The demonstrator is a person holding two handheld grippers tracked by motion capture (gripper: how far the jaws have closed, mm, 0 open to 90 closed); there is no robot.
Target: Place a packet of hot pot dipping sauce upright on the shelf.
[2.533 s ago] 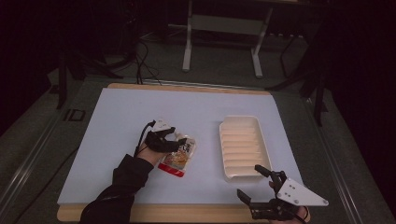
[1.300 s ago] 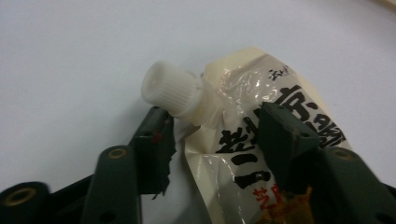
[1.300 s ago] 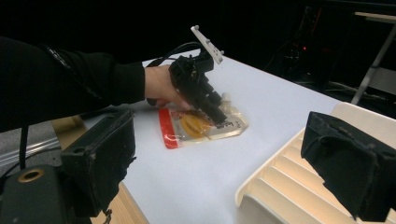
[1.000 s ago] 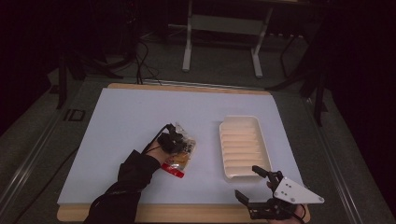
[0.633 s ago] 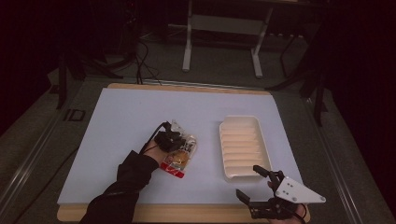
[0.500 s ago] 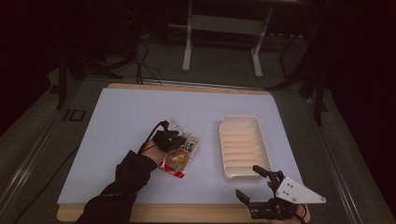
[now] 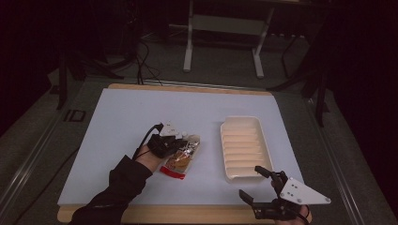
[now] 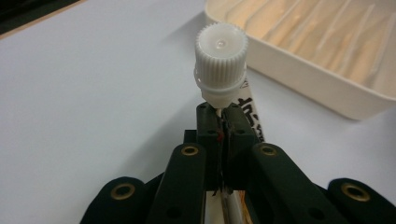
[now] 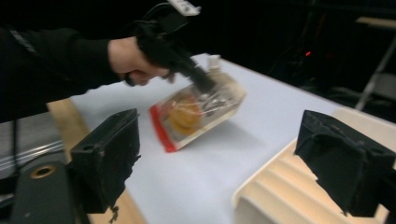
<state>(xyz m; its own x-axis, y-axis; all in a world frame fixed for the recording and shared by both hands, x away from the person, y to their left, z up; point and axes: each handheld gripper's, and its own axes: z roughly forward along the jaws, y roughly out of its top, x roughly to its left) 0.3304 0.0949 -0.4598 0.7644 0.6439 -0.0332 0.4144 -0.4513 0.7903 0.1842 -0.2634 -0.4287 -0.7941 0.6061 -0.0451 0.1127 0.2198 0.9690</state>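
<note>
The left tool [image 8: 219,122] is clamped on the top edge of a clear, red-trimmed spouted pouch [image 7: 180,157], just under its white ribbed cap [image 8: 221,60], beside the cream ridged plastic tray [image 7: 244,149] on the white surface [image 7: 126,117]. The right tool [image 7: 256,183] hangs wide apart near the surface's front edge. With so thin a pinch, the pouch could swing or slip free if lifted.

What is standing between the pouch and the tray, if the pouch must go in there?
Nothing visible does. The left gripper is shut on the pouch, and only bare white table lies between it and the empty tray.
</note>
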